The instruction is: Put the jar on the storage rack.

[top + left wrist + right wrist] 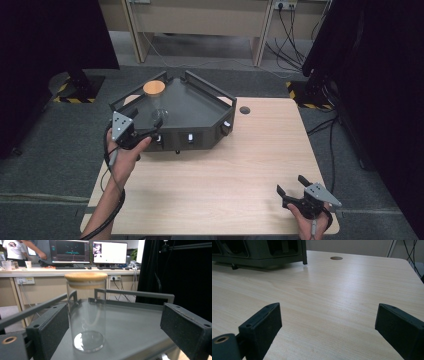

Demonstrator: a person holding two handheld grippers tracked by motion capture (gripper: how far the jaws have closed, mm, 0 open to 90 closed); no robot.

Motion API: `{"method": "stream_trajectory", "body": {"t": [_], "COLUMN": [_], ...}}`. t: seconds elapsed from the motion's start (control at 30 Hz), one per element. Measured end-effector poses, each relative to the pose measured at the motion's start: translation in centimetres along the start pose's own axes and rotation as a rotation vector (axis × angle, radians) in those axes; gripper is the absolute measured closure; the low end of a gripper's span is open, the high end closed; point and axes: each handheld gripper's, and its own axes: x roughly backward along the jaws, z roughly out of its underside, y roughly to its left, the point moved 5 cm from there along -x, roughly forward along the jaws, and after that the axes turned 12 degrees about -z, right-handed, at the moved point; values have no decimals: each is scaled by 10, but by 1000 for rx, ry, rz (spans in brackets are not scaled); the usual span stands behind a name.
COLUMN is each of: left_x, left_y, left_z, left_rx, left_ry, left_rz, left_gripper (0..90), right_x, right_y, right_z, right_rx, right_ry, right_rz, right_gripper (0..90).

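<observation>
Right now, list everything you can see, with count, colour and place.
jar: one, clear glass, upright on the tray, between the left gripper's jaws, pads not touching
lid: one, tan wood, on the jar
tray: one, dark grey, railed, far left of the table
table: one, light wood, with a round hole near its far edge
monitors: two, lit, on a desk behind
left gripper: one, black, open, at the tray's near left
right gripper: one, black, open, over the table's near right
</observation>
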Motion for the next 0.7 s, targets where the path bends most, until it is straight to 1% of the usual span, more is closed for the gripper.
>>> {"method": "stream_trajectory", "body": {"t": [0.37, 0.4, 0.5, 0.7], "left_x": [16, 18, 21, 28], "left_y": [-5, -5, -5, -3], "left_z": [26, 31, 36, 53], "left_rx": [6, 5, 8, 26], "left_ry": [20, 27, 32, 48], "left_rz": [15, 18, 20, 14], "left_gripper": [81, 81, 81, 82], "right_x": [0, 0, 0, 0], "right_y": [0, 0, 0, 0], "right_z": [0, 0, 0, 0], "right_rx": [1, 1, 0, 1], "right_ry": [-1, -1, -2, -3], "right_rz": [1, 1, 1, 2], "right_gripper": [71, 71, 71, 70]}}
